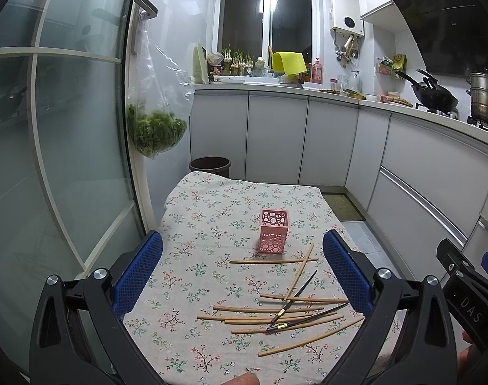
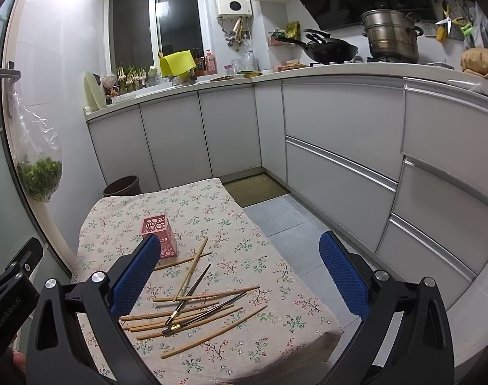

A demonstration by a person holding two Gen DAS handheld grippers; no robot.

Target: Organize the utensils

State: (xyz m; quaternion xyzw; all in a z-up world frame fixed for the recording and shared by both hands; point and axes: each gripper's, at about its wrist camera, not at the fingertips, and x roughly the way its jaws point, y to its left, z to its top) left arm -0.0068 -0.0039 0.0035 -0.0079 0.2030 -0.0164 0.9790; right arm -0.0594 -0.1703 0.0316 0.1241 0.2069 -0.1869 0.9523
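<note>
Scattered bamboo chopsticks (image 1: 277, 309) and two dark chopsticks (image 1: 303, 319) lie loose between the spread left claw (image 1: 242, 276); the pink perforated plastic holder (image 1: 273, 231) stands beyond, seemingly empty. Nothing looks sorted yet. The right claw (image 2: 240, 272) hangs spread over the floral tablecloth (image 2: 244, 343).

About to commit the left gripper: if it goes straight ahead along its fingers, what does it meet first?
Probably the chopsticks on the tablecloth. They lie between the open fingers of the left gripper, nearer than the pink holder beyond them. Depth is unclear, so a flatter path might pass over them to the holder.
</note>
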